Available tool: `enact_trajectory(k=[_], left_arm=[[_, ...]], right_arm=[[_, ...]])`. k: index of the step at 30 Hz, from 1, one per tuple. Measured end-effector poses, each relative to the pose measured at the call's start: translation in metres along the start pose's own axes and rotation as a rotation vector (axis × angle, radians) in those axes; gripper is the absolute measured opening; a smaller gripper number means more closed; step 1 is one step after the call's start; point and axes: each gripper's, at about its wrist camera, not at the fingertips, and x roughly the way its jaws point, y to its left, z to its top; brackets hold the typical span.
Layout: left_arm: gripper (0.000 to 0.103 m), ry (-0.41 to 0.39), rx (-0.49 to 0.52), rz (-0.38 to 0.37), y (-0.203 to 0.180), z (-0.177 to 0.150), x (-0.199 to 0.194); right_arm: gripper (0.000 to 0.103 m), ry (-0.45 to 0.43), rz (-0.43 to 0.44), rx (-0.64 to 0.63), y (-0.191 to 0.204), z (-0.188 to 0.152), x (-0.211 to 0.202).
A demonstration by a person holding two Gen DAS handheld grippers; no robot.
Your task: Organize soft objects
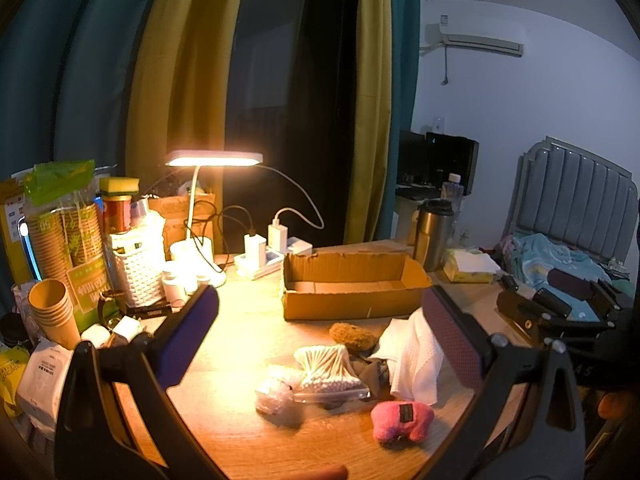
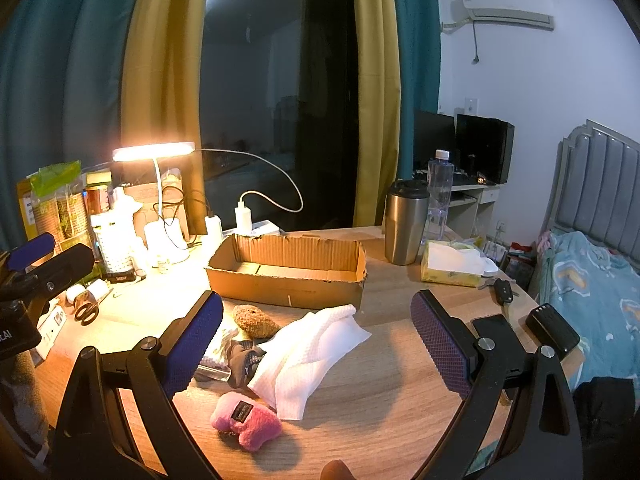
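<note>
An open cardboard box (image 1: 352,296) (image 2: 288,280) lies on the wooden table. In front of it sit a brown fuzzy toy (image 1: 354,336) (image 2: 254,320), a white cloth (image 1: 412,356) (image 2: 312,356), a dark grey fabric piece (image 2: 244,358) and a pink plush (image 1: 402,420) (image 2: 246,420). A pack of cotton swabs (image 1: 328,372) and a crumpled clear wrap (image 1: 276,394) lie left of the cloth. My left gripper (image 1: 320,340) is open above these items, holding nothing. My right gripper (image 2: 316,344) is open over the cloth, holding nothing. The left gripper (image 2: 36,256) also shows at the right wrist view's left edge.
A lit desk lamp (image 1: 214,158), chargers with cables (image 1: 256,246), a white basket (image 1: 138,272) and paper cups (image 1: 54,312) crowd the left. A steel tumbler (image 2: 406,224), water bottle (image 2: 440,196), tissue box (image 2: 454,264), key fob (image 2: 503,292) and phone (image 2: 494,330) stand right. A bed (image 2: 592,276) lies beyond.
</note>
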Motion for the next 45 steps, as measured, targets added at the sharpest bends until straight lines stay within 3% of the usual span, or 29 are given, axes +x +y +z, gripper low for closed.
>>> enact_trajectory(k=[21, 36, 45], left_arm=[[0.103, 0.036, -0.013, -0.007, 0.008, -0.01, 0.009], [0.103, 0.128, -0.034, -0.004, 0.016, -0.04, 0.03], [0.103, 0.252, -0.028, -0.026, 0.004, -0.067, 0.064]], right_arm=[[0.097, 0.051, -0.001, -0.002, 0.004, -0.013, 0.011], [0.097, 0.171, 0.007, -0.002, 0.01, -0.043, 0.041], [0.097, 0.219, -0.012, 0.03, -0.011, -0.061, 0.059]])
